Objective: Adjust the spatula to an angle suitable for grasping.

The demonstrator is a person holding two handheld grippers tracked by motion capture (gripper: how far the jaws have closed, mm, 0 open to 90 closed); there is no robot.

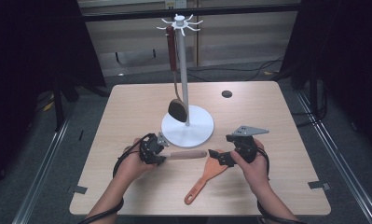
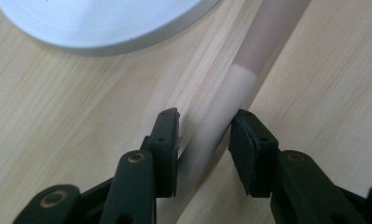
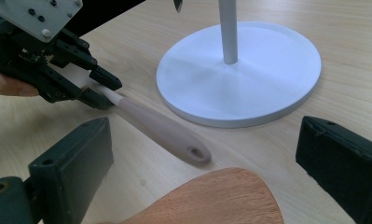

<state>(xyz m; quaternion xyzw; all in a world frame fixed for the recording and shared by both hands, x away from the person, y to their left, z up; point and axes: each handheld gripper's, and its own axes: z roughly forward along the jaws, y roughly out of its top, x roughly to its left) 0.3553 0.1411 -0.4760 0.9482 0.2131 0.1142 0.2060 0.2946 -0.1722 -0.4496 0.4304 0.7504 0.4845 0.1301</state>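
Here, lying flat on the surface (image 1: 127,100) just in front of the stand's base (image 1: 187,127): a pale utensil handle (image 1: 186,155), end with its hole pointing toward the right tool (image 1: 217,157). Straddling that handle, the left tool (image 1: 159,154), jaws partly closed around it; one pad (image 2: 244,140) touching the handle's edge, the other looking just off it, so a firm pinch cannot be told. Spreading wide, the right tool's jaws, hovering over the broad blade of an orange spatula (image 1: 207,176), nothing pinched between them. Hanging from the stand's top hooks (image 1: 180,22), a dark spoon (image 1: 175,74), bowl low beside the pole (image 1: 183,70), above the base.
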